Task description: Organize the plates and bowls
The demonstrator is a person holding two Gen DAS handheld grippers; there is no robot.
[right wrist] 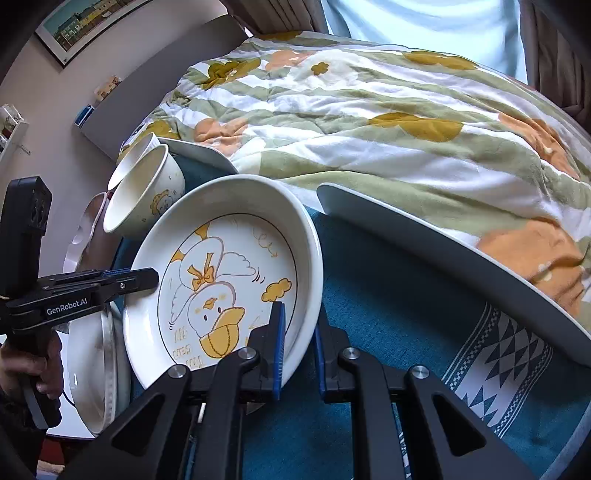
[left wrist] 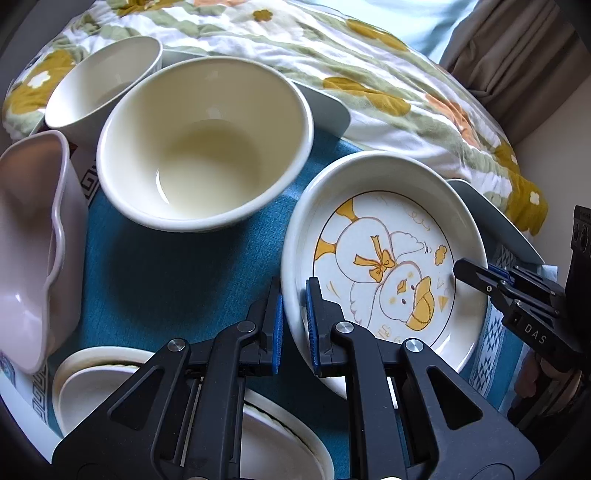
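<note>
Two grippers, mine: left gripper [left wrist: 293, 295] and right gripper [right wrist: 299, 321] each clamp the rim of the white round duck-printed ceramic plate [left wrist: 384, 258], lower right of the left view.

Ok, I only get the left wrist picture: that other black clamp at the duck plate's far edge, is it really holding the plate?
Observer: Yes. The right wrist view shows the right gripper clamping the duck plate by its rim, one finger inside, one outside.
Operator: Is the big cream bowl plain all over?
Observer: No, the cream bowl has a duck drawn on its outer side.
Operator: Anything on the walls?
Observer: A framed picture of coloured buildings, upper left.
</note>
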